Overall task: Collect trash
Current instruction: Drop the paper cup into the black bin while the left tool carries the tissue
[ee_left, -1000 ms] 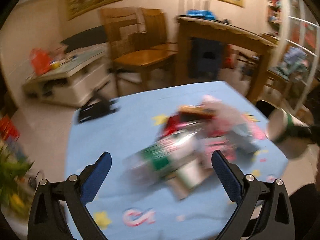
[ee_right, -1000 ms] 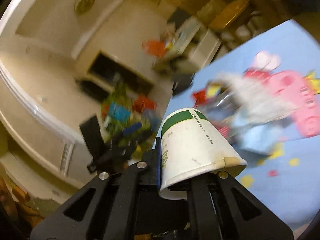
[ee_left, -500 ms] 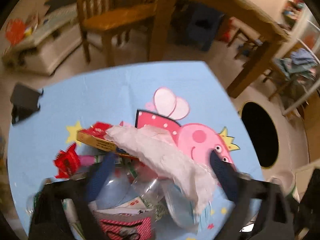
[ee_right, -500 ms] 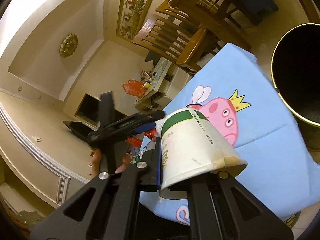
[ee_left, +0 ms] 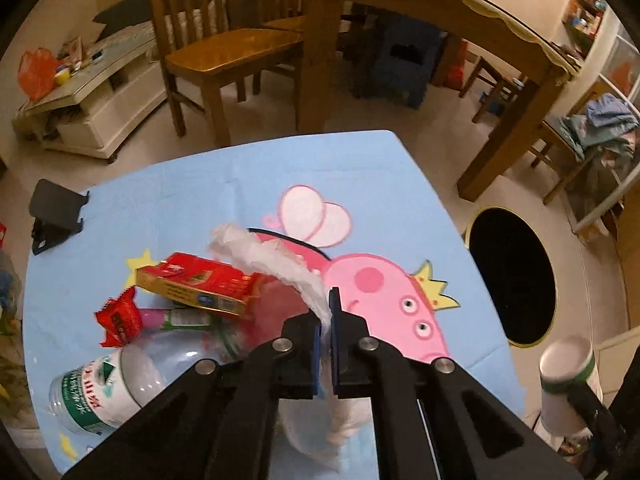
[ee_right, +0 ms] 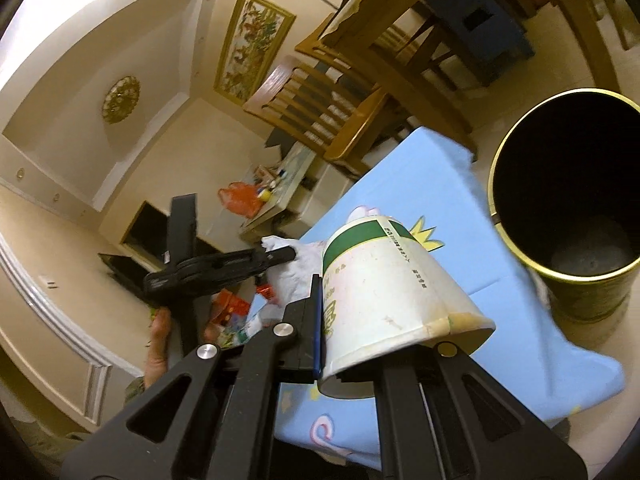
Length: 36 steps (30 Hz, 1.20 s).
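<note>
Currently the left gripper (ee_left: 327,326) is clamped on the tissue (ee_left: 276,258); the right gripper (ee_right: 348,332) is clamped on the paper cup (ee_right: 384,292). Risk: trailing tissue snags the red box (ee_left: 192,288), or the cup misses the bin (ee_right: 568,216).

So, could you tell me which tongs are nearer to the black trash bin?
Right. The right tongs, shut on the paper cup, hang beside the bin. The left tongs, clamping the white tissue, sit over the table, farther away.
</note>
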{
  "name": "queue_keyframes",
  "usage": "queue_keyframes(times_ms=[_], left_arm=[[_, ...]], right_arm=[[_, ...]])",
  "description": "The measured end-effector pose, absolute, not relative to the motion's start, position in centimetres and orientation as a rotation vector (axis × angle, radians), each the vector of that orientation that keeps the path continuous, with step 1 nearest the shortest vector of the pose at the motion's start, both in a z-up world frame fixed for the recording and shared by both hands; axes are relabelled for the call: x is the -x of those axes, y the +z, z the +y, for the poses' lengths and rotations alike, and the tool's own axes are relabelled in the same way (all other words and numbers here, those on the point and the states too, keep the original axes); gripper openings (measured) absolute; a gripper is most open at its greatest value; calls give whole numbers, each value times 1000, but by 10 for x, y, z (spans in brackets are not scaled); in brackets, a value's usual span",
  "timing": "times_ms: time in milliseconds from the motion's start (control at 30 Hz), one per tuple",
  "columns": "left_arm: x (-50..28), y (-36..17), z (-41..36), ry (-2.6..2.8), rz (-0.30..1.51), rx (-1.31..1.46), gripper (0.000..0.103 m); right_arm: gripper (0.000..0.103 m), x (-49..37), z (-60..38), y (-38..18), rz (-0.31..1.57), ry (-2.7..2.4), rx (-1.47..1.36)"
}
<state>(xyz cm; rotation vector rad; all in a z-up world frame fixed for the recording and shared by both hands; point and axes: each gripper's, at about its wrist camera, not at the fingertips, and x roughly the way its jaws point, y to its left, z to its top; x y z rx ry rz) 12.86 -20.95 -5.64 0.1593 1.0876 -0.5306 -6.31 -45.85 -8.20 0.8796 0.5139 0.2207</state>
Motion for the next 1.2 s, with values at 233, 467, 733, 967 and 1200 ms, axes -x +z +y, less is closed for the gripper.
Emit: queue_keyframes(times_ms=[233,467,733,967,1200], left_arm=[[-124,-47,-222,-563,1063,-176,3],[-107,-35,-283,-658,1006,-257,3],[-80,-30,-365,-809,933,-314,3],[-64,-23,-416,-875,875,-361,3],[-53,-39,-451,-888,864,-409,3]], right_arm=[[5,60,-489,-16,417,-72,-633],[14,-19,-545,-123,756,-319,-658],[98,25,-576,-116,542,-357,-827],[98,62,-589,-99,376,-418,-909],[98,103,-635,-100,308,-464,-1005]])
